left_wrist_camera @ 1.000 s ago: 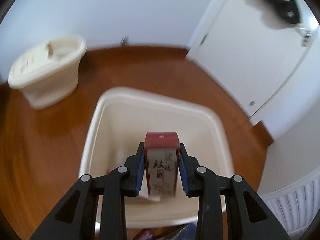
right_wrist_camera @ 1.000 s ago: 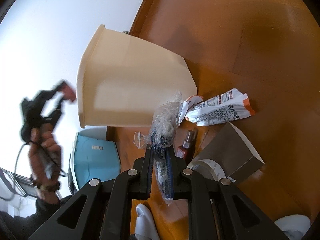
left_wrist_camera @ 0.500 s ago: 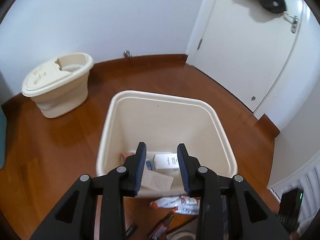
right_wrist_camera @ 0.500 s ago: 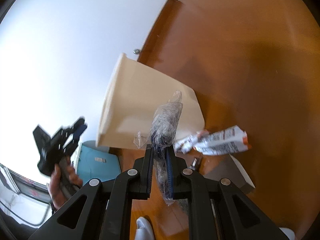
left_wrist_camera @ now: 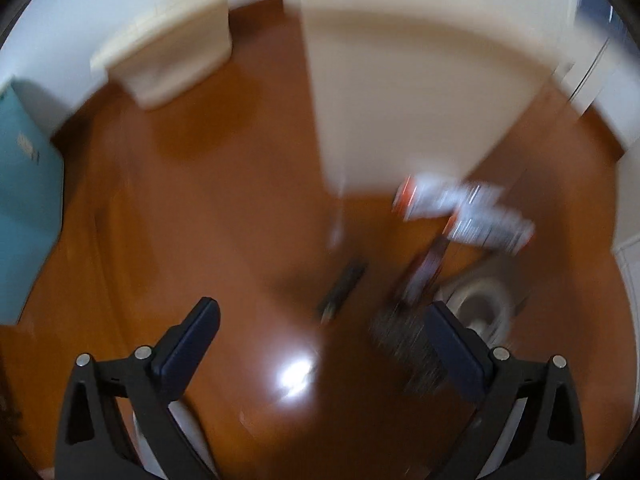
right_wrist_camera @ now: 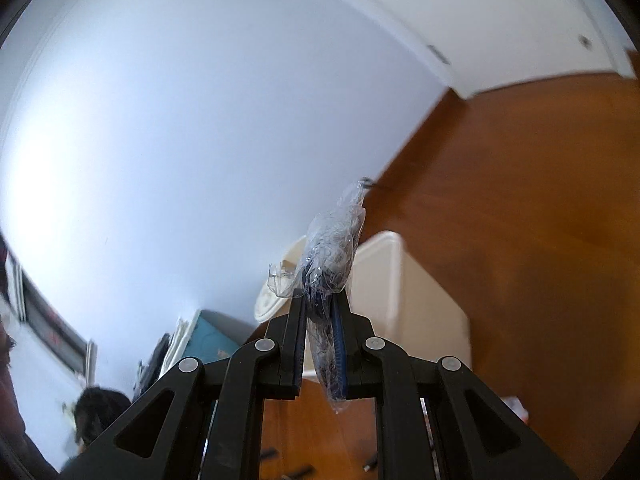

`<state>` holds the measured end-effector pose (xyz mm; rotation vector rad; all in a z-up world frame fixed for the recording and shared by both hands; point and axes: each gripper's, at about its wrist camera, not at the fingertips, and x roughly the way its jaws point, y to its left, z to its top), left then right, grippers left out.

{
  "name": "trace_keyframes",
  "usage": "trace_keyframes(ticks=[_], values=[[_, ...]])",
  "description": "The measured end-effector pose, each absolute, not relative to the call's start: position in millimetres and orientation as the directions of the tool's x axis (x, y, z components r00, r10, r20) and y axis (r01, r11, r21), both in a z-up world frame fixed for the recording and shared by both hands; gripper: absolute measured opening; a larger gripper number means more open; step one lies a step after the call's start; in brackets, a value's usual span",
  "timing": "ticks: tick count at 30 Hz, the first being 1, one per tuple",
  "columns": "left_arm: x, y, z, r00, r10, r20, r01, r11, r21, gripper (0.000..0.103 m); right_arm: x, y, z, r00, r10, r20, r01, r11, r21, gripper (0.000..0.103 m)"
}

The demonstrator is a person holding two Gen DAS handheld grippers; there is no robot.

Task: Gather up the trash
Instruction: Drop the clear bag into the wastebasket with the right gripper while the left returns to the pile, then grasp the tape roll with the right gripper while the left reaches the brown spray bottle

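Several pieces of trash lie uncollected on the wooden floor: a crumpled white and orange wrapper, a small reddish bottle-like item, a dark stick-shaped thing, a grey box and a tape roll, all just in front of the cream bin. The left gripper points down over them with its jaws opening wide and nothing between them. The right gripper is clamped on a crumpled clear plastic wrapper, held up beside the bin's rim and not yet dropped in. I judge the job partway done, with the blurred litter still to gather.
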<state>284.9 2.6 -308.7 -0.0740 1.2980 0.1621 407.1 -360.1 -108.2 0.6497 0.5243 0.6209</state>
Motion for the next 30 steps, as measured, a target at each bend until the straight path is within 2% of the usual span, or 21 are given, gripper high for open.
trace_keyframes(ticks=[3, 8, 15, 21, 23, 25, 27, 30], values=[[273, 3, -324, 0.190, 0.054, -0.980, -0.182, 0.983, 0.019, 0.103, 425, -327, -93, 0.672, 0.696, -0.253, -0.423, 0.641, 0.640, 0.013], [268, 3, -333, 0.158, 0.091, -0.983, -0.140, 0.988, 0.069, 0.103, 469, -265, -91, 0.630, 0.716, -0.300, -0.490, 0.667, 0.562, 0.013], [258, 2, -343, 0.134, 0.143, -0.981, -0.090, 0.987, 0.132, 0.103, 539, -198, -140, 0.569, 0.667, -0.481, -0.445, 0.742, 0.502, 0.013], [257, 2, -357, 0.118, 0.148, -0.982, -0.083, 0.987, 0.139, 0.103, 559, -166, -178, 0.505, 0.630, -0.590, -0.442, 0.776, 0.450, 0.016], [256, 2, -356, 0.119, 0.150, -0.981, -0.082, 0.987, 0.141, 0.103, 559, -161, -183, 0.509, 0.600, -0.618, -0.438, 0.798, 0.414, 0.025], [256, 0, -356, 0.122, 0.154, -0.981, -0.077, 0.986, 0.145, 0.103, 556, -162, -181, 0.536, 0.578, -0.615, -0.435, 0.813, 0.386, 0.056], [257, -1, -358, 0.126, 0.157, -0.980, -0.070, 0.986, 0.149, 0.103, 543, -170, -169, 0.578, 0.589, -0.565, -0.448, 0.808, 0.383, 0.061], [257, 0, -360, 0.123, 0.155, -0.980, -0.066, 0.987, 0.148, 0.103, 511, -186, -146, 0.612, 0.629, -0.480, -0.503, 0.777, 0.378, 0.061]])
